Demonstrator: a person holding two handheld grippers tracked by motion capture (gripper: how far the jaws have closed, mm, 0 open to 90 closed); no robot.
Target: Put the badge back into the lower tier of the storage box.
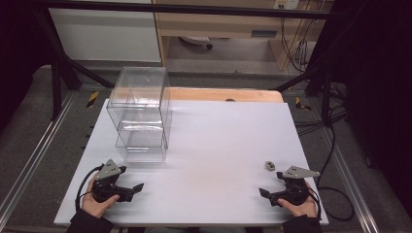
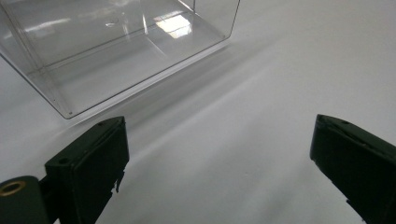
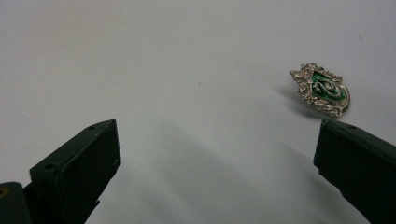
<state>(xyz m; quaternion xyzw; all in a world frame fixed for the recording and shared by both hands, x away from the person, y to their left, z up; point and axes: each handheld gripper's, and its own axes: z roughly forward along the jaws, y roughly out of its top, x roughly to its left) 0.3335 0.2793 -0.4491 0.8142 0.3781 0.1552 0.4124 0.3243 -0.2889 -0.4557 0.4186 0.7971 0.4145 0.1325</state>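
A small silver crest badge (image 1: 269, 165) with green enamel and a snake figure lies on the white table top (image 1: 214, 145) near the right edge. My right gripper (image 1: 272, 183) rests just in front of it, open and holding nothing. In the right gripper view the badge (image 3: 324, 89) lies just beyond the right jaw, outside the gap of the gripper (image 3: 217, 158). My left gripper (image 1: 130, 178) is open and empty near the front left. A clear plastic stacked box (image 1: 141, 114) stands behind it; in the left gripper view its bottom compartment (image 2: 121, 51) lies ahead and left of the gripper (image 2: 219, 158).
The white board sits on a wooden table (image 1: 228, 94). Black frame legs (image 1: 58, 73) stand at both far corners, and cables (image 1: 335, 145) run along the floor on the right. A person's hands (image 1: 99, 206) hold both grippers at the front edge.
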